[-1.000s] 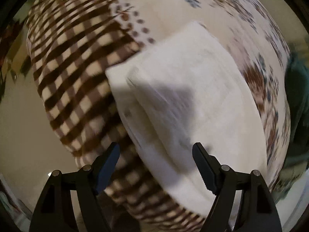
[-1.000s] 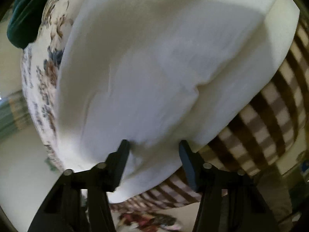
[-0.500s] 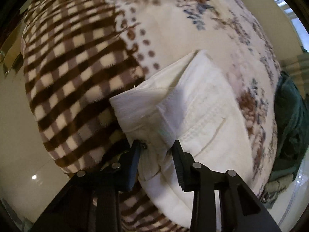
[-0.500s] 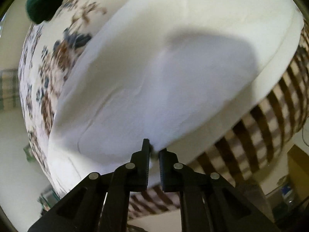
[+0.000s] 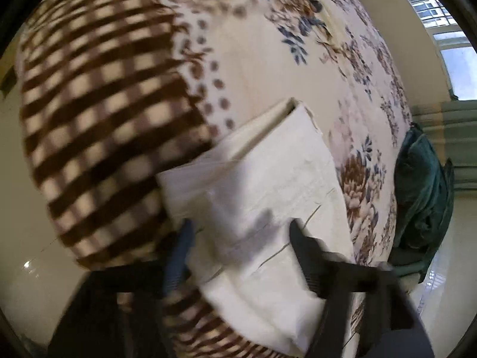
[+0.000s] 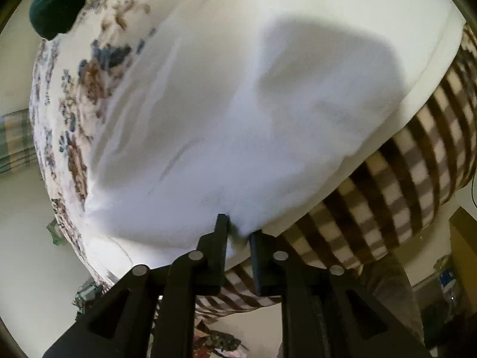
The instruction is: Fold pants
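Item one, my left gripper (image 5: pixel 238 235): fingers spread wide, blurred by motion, holding nothing, poised just above the near end of the white pants (image 5: pixel 262 191). The pants lie folded into a thick stacked rectangle on the bed, with layered edges showing at the far corner. On their left side they overlap the brown-and-cream checked blanket (image 5: pixel 98 104); their right side rests on the floral bedspread (image 5: pixel 268 59), cream with blue and brown flowers. Further right, a dark green garment (image 5: pixel 423 185) is heaped at the bed's edge, and a window (image 5: pixel 447 29) shows in the upper right corner above a pale green curtain (image 5: pixel 447 116). Item two, my right gripper (image 6: pixel 238 232): fingers drawn close together, with a small pinch of the pants' near edge (image 6: pixel 238 104) caught between the tips. From this camera the white cloth fills most of the view, smooth with a few shallow creases and a broad shadow across its middle. The floral bedspread (image 6: pixel 74 89) runs along its left, with the dark green garment (image 6: pixel 56 3) at the upper left corner. The checked blanket (image 6: pixel 417 164) lies under the pants' right and near edges. Pale floor (image 6: pixel 23 223) shows at far left, with some cluttered items low down that I cannot identify.
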`<state>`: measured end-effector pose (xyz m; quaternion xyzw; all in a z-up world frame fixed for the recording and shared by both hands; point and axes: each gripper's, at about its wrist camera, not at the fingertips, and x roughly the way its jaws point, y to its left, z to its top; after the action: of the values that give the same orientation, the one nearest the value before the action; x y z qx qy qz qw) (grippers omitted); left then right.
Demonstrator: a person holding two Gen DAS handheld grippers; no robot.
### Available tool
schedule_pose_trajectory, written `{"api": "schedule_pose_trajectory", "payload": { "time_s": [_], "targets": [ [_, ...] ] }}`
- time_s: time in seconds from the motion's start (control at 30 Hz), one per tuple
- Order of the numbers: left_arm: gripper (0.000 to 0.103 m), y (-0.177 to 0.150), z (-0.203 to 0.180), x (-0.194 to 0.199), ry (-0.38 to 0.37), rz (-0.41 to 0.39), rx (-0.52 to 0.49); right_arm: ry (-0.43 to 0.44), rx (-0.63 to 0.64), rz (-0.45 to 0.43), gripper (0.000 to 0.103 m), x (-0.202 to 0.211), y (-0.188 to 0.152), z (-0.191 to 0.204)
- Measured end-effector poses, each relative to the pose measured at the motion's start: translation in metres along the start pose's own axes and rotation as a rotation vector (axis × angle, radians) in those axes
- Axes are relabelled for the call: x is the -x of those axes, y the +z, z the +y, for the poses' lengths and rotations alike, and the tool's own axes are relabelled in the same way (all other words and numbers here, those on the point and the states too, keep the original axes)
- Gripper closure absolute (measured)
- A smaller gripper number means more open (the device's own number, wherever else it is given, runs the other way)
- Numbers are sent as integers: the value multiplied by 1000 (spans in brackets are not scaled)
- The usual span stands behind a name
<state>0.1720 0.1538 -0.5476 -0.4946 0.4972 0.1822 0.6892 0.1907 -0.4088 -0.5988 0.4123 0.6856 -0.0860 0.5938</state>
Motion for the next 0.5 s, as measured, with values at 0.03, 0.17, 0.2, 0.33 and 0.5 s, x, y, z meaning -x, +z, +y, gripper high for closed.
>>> {"api": "schedule_pose_trajectory", "payload": {
  "time_s": [0.03, 0.17, 0.2, 0.33, 0.5],
  "targets": [
    [37, 2, -3, -5, 16, -1, -8, 0, -5, 10, 73, -6, 1, 0],
    [65, 4, -6, -24, 103, -37, -19, 1, -32, -8, 71, -21, 0, -5],
    [75, 4, -8, -22, 113, -59, -36, 4, -31, -35, 86, -20, -2, -5],
    [82, 1, -22, 10, 81, -92, -142, 1, 27, -112, 92, -4, -16, 0],
    [83, 19, -16, 28, 63, -72, -145, 6, 73, -114, 92, 16, -27, 8]
  ]
}}
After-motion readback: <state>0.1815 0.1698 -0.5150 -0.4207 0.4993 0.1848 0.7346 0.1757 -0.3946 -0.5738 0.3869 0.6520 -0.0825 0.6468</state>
